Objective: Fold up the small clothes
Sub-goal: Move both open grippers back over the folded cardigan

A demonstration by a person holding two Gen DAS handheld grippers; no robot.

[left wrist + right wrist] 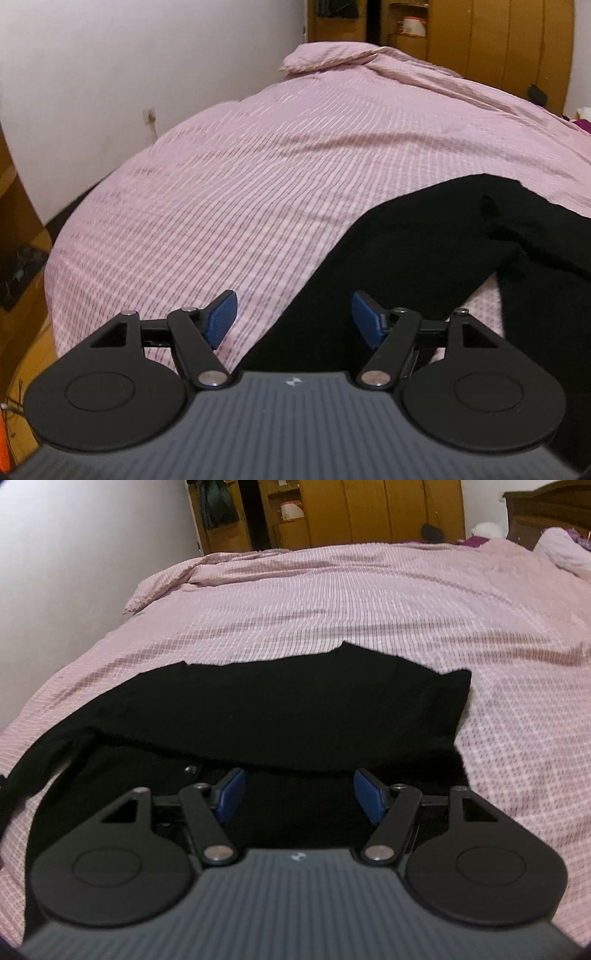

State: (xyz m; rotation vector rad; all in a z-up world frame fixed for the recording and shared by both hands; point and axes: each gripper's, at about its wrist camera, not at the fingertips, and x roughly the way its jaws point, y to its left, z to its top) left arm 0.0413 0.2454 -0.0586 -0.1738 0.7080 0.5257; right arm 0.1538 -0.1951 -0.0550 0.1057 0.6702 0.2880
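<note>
On the pink bed, left wrist view: black garment (424,236) lies flat on the bedspread (258,166), at the right.
Left gripper (293,319): jaws apart, nothing held.
Right wrist view, garment (295,709): partly folded, directly ahead.
Right gripper (297,794): jaws apart, empty, over the cloth.
Handling: likely soft, light, limp; pinch at corners or hem.
</note>
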